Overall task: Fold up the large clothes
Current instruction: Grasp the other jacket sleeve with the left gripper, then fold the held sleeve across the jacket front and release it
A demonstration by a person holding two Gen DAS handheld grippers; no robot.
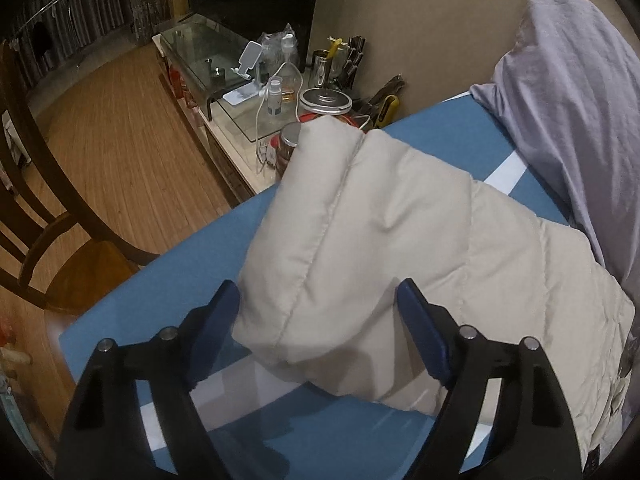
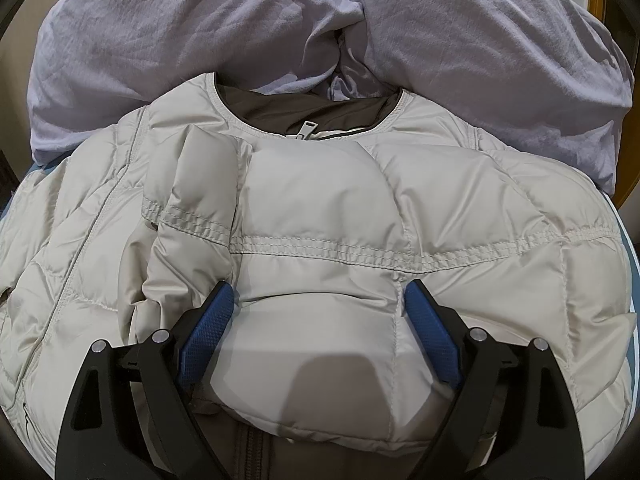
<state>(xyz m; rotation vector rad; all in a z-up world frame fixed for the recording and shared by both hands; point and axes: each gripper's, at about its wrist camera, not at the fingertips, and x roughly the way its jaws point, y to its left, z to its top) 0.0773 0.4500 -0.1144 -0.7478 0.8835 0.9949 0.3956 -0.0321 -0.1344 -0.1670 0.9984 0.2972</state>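
A cream quilted puffer jacket lies on a blue surface, its collar and zipper pull toward the far side. A sleeve is folded across its chest. My right gripper is open, its blue pads either side of a puffy fold of the sleeve. In the left wrist view a padded fold of the jacket rises from the surface. My left gripper is open, its jaws astride the near end of that fold.
Lilac bedding is heaped behind the collar and shows at the right of the left wrist view. A glass-topped side table with bottles and jars stands beyond the surface's far edge. A wooden chair stands on the floor at left.
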